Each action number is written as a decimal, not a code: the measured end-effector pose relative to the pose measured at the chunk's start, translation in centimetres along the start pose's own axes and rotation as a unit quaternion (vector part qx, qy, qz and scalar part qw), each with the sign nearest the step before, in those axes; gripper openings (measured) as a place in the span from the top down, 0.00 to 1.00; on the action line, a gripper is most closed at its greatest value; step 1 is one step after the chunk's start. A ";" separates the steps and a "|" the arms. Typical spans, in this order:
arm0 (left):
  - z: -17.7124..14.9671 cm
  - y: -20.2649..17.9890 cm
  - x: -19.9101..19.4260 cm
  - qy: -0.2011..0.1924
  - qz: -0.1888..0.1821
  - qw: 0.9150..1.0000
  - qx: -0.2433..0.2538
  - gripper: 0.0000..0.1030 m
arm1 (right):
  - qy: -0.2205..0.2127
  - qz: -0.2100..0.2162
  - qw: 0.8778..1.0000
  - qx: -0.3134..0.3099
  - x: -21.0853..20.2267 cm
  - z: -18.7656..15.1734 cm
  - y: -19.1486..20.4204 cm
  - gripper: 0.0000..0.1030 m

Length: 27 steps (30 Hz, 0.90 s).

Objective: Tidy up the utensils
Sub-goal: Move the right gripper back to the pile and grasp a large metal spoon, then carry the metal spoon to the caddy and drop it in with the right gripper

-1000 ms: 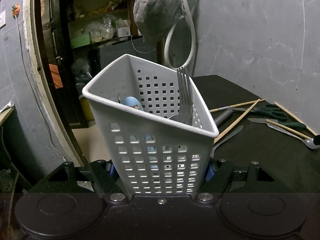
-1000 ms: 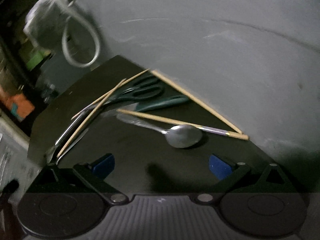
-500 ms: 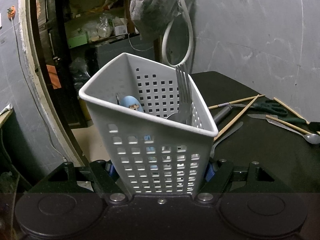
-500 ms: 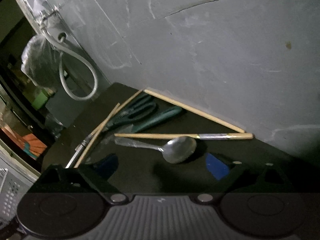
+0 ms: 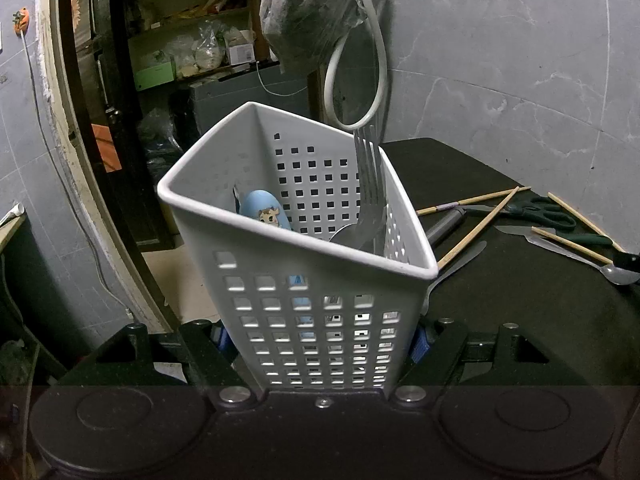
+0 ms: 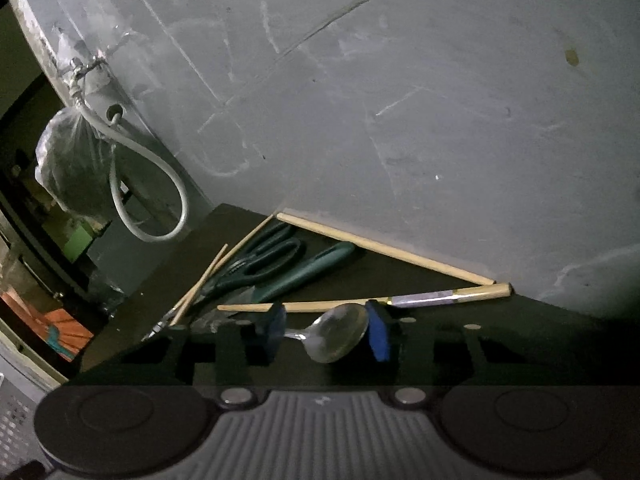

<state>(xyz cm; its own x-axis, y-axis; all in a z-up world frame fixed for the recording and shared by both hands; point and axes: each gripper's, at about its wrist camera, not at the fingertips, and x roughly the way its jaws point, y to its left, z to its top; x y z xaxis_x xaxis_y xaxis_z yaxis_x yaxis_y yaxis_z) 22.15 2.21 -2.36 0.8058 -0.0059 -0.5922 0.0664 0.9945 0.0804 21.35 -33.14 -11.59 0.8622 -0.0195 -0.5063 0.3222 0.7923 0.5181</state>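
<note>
My left gripper (image 5: 320, 338) is shut on a white perforated utensil basket (image 5: 312, 280) and holds it tilted. Inside stand a metal fork (image 5: 370, 184), a spoon bowl (image 5: 348, 236) and a blue handle with a cartoon face (image 5: 262, 212). My right gripper (image 6: 326, 332) has its blue pads on either side of a metal spoon's bowl (image 6: 336, 334) lying on the black table (image 6: 520, 344). The jaws are close around the bowl; I cannot tell whether they touch it. The spoon also shows in the left wrist view (image 5: 622, 274).
Wooden chopsticks (image 6: 384, 248), green-handled scissors (image 6: 264, 260) and a green-handled knife (image 6: 308, 270) lie by the grey wall (image 6: 400, 100). More chopsticks (image 5: 484, 222) and a butter knife (image 5: 456, 268) lie beside the basket. A bag (image 5: 308, 20) and hose (image 5: 376, 60) hang behind.
My right gripper has moved forward and down onto the spoon and its jaws have narrowed around the bowl. The left gripper has kept hold of the basket, shifting only slightly.
</note>
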 end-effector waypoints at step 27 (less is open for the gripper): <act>-0.2 0.2 0.2 -0.011 -0.009 1.000 -0.003 0.25 | -0.029 -0.016 0.992 -0.125 -4.7 1.7 5.0 0.98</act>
<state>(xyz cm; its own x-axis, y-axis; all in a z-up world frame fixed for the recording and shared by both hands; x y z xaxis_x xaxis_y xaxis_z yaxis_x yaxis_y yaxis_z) 22.19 2.39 -2.62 0.8177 -0.0255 -0.5750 0.0772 0.9948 0.0657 19.59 -30.12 -5.45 0.8765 -0.0771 -0.4752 0.2493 0.9171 0.3110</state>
